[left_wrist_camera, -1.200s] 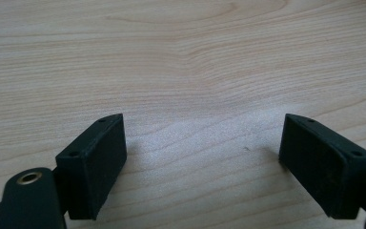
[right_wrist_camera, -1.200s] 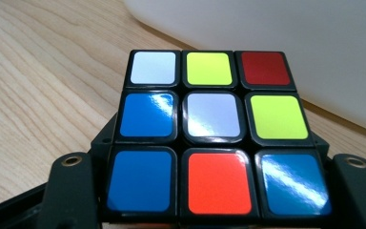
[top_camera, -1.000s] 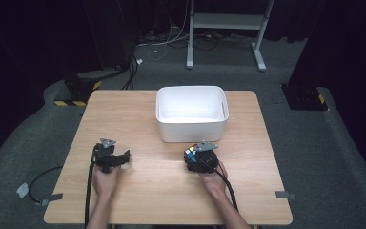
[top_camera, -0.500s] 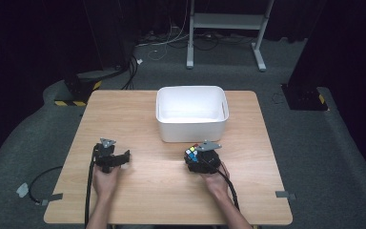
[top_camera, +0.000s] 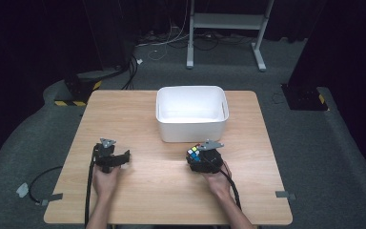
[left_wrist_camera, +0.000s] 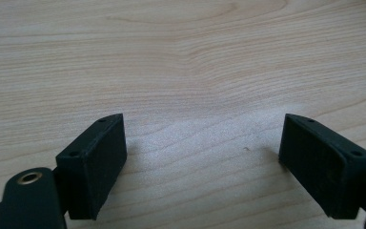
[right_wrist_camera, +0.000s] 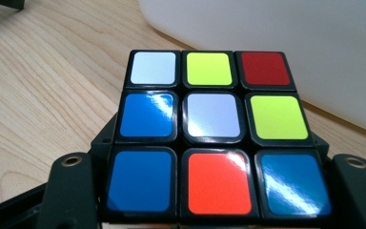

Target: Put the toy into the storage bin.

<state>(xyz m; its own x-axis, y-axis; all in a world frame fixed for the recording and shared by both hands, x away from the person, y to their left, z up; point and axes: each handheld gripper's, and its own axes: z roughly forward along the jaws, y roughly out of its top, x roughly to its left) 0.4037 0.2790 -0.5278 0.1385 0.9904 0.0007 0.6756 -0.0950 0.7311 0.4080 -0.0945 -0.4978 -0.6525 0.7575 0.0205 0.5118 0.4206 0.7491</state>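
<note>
A scrambled puzzle cube with white, yellow, red, blue and orange stickers sits between the jaws of my right gripper, which is shut on it. In the high view that right gripper holds the cube just in front of the white bin. My left gripper rests low over the table at the left. Its jaws stand wide apart in the left gripper view, with bare wood between the fingertips and nothing held.
The wooden table has the white bin at its back middle. Cables trail from both grippers off the front edge to the grey floor. A metal stand and dark equipment stand beyond the table.
</note>
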